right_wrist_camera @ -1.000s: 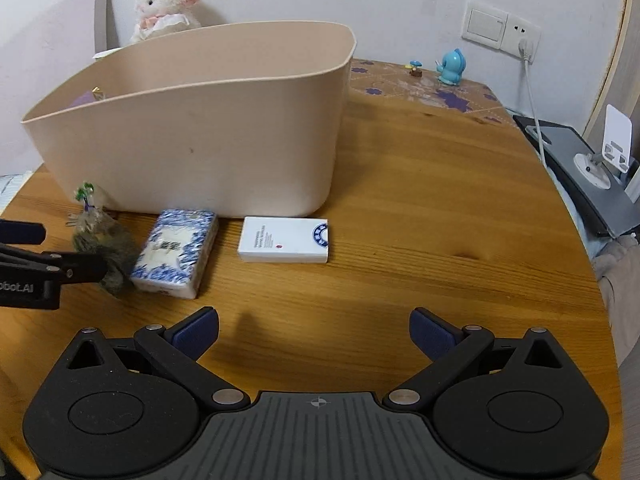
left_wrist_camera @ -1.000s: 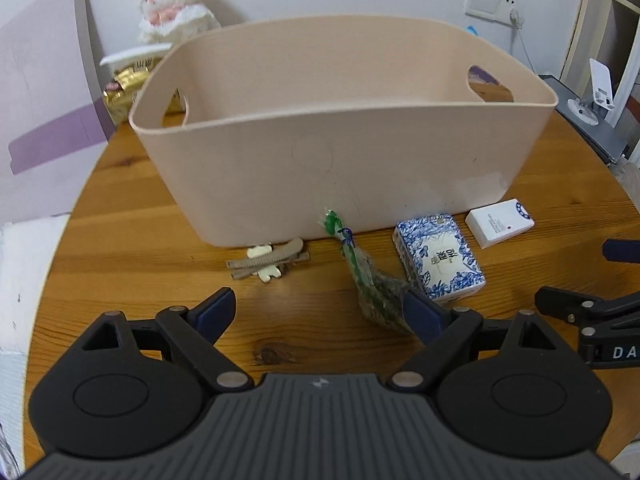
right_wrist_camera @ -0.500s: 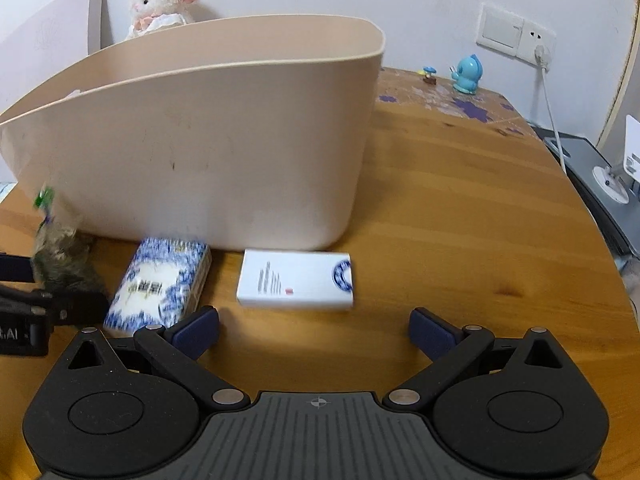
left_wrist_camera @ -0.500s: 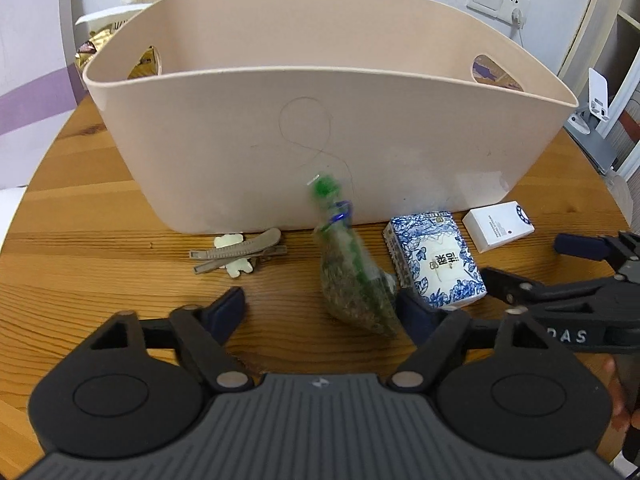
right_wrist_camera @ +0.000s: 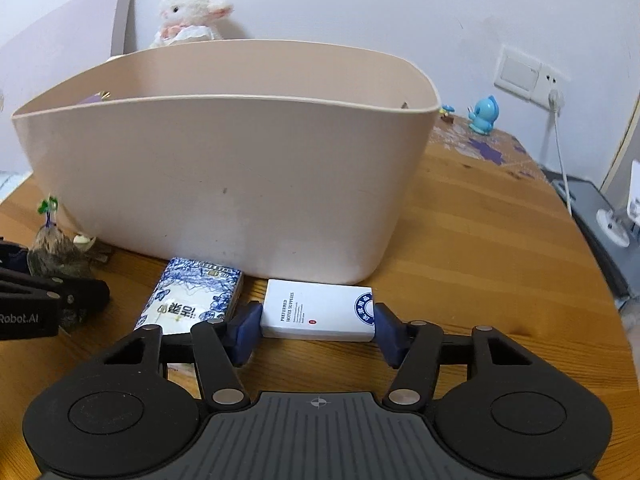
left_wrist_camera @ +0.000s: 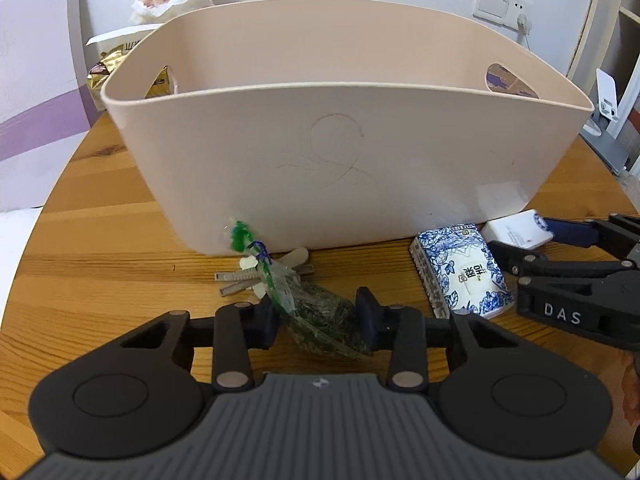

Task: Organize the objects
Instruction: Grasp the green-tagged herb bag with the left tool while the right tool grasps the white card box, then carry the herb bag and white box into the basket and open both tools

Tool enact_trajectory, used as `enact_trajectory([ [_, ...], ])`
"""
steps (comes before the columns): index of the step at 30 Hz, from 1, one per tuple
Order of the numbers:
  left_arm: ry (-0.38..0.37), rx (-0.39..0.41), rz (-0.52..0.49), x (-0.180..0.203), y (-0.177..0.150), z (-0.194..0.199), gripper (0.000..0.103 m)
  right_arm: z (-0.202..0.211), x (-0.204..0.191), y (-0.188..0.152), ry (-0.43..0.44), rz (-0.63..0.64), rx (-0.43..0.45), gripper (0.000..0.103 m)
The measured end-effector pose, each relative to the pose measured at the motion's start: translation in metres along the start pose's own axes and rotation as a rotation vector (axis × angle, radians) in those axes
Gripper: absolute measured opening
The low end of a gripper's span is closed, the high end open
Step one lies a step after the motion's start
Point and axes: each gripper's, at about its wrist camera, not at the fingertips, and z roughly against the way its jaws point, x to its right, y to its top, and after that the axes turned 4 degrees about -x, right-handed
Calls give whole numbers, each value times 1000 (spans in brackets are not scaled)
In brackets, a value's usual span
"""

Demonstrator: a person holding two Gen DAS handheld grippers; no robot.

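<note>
Across the lower frame, outside the beige basket (left_wrist_camera: 344,168) on the counter (right_wrist_camera: 480,248): left hand-held gripper (left_wrist_camera: 318,320) closing around the herb bag (left_wrist_camera: 320,316), right hand-held gripper (right_wrist_camera: 316,330) closing around the white box (right_wrist_camera: 318,314), tissue pack (right_wrist_camera: 192,300) and hair clip (left_wrist_camera: 244,280) untouched, nothing visibly binned.

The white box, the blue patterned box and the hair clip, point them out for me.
white box (right_wrist_camera: 320,314): right wrist view, middle of its top face.
blue patterned box (left_wrist_camera: 464,268): left wrist view, middle of its top face.
hair clip (left_wrist_camera: 236,282): left wrist view, its metal prongs.
</note>
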Motion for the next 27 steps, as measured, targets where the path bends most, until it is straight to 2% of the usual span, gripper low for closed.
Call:
enact_trajectory([
  [5,-2,-6,-2,-1,-4,3,37,10,6,-6,1,-35,0,56],
  [9,-24,-9,2,-4,-8,13,37,30,5,-9,-21,-25,37,56],
  [27,-8,161,16,-24,-22,114,37,153,11,-2,-16,-28,278,56],
])
